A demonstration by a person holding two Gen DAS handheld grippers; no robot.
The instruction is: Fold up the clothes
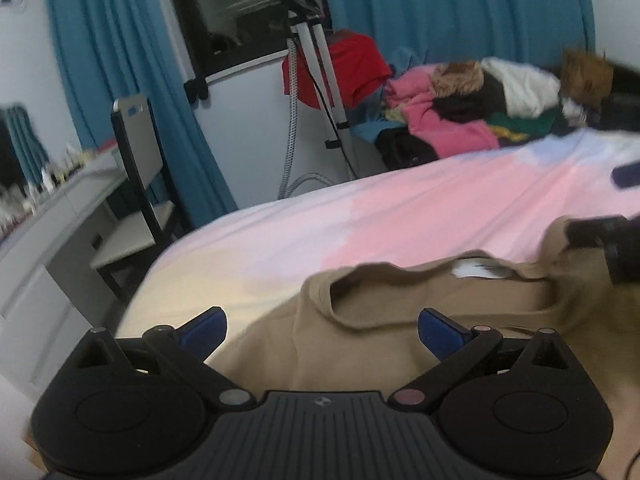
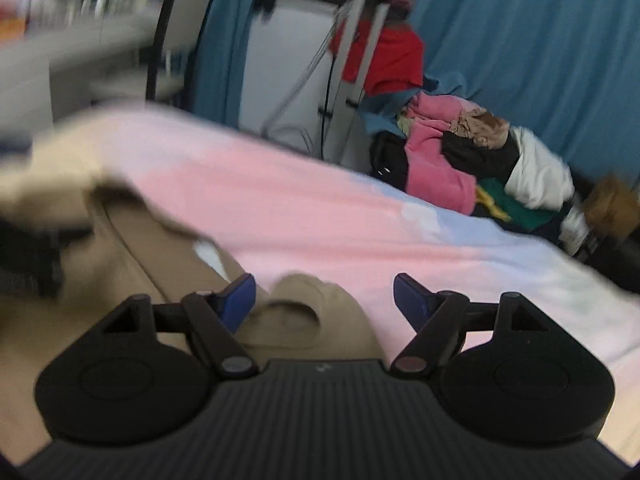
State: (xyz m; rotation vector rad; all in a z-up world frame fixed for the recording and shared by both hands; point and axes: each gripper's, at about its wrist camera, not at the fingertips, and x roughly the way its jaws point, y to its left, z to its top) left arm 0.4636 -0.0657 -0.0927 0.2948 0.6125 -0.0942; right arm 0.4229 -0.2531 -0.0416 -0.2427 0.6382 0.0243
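A tan shirt (image 1: 360,356) lies on the pink and white bed sheet (image 1: 400,216), collar and white label (image 1: 476,270) facing me. My left gripper (image 1: 322,330) hovers open over the shirt's left shoulder, nothing between its blue pads. In the right wrist view the same tan shirt (image 2: 132,248) spreads to the left, and a rounded fold of it sits between the fingers. My right gripper (image 2: 324,300) is open above that fold and the sheet (image 2: 320,208). The other gripper shows as a dark blurred shape (image 1: 608,240) at the shirt's right edge.
A heap of mixed clothes (image 1: 472,108) sits at the bed's far end. A tripod stand (image 1: 316,60) with a red garment (image 1: 352,68) is behind it, before blue curtains (image 1: 460,8). A chair (image 1: 136,184) and a desk (image 1: 52,216) stand left of the bed.
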